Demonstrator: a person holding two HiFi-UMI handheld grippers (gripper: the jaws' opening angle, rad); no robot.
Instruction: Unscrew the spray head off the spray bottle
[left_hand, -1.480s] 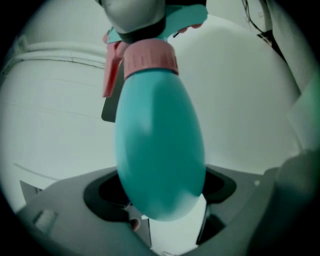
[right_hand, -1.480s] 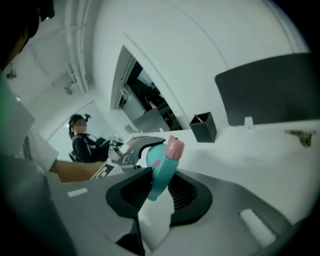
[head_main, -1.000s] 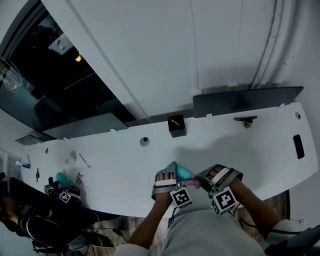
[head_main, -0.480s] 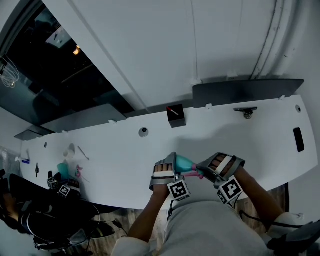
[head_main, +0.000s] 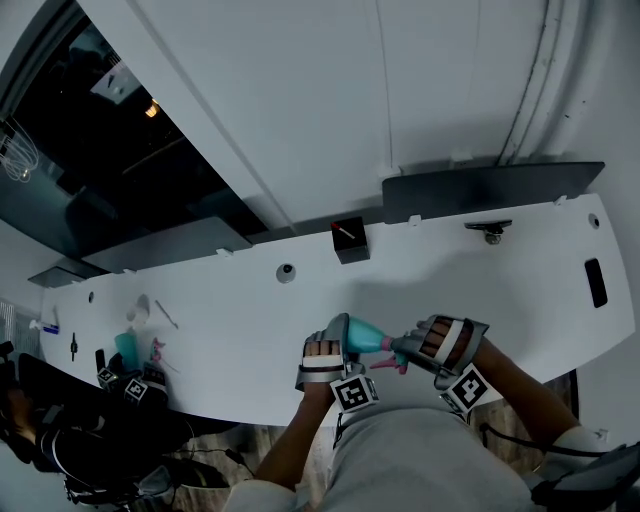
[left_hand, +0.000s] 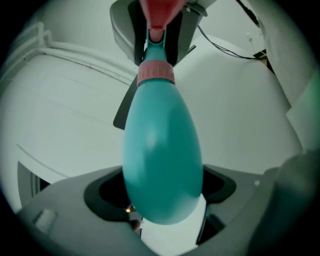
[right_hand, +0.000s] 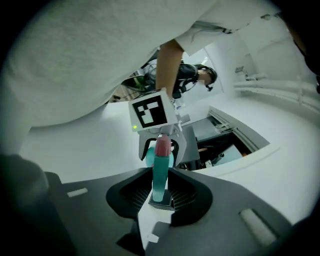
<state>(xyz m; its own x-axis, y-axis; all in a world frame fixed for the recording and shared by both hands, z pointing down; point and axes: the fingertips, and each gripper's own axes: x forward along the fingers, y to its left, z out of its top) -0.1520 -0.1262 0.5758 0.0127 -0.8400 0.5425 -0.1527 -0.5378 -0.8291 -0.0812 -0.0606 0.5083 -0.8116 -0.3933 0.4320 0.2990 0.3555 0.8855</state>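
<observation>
A teal spray bottle (head_main: 364, 336) is held level above the white table (head_main: 230, 330) near its front edge. My left gripper (head_main: 343, 338) is shut on the bottle's wide body (left_hand: 162, 150), which fills the left gripper view. The pink collar (left_hand: 156, 72) and the spray head lie beyond it. My right gripper (head_main: 404, 352) faces the left one and is shut on the spray head (right_hand: 160, 175), whose teal stem lies between the ribbed pads. The pink collar (right_hand: 163, 145) shows just past the right jaws.
At the back of the table stand a black box (head_main: 350, 240), a small round knob (head_main: 286, 271) and a clamp (head_main: 489, 231). A dark flat thing (head_main: 598, 282) lies far right. Another teal bottle and small items (head_main: 125, 350) sit at the far left.
The right gripper has rolled about the spray head, its marker cube swinging to the right. Both hands stay in about the same place with the bottle between them.
</observation>
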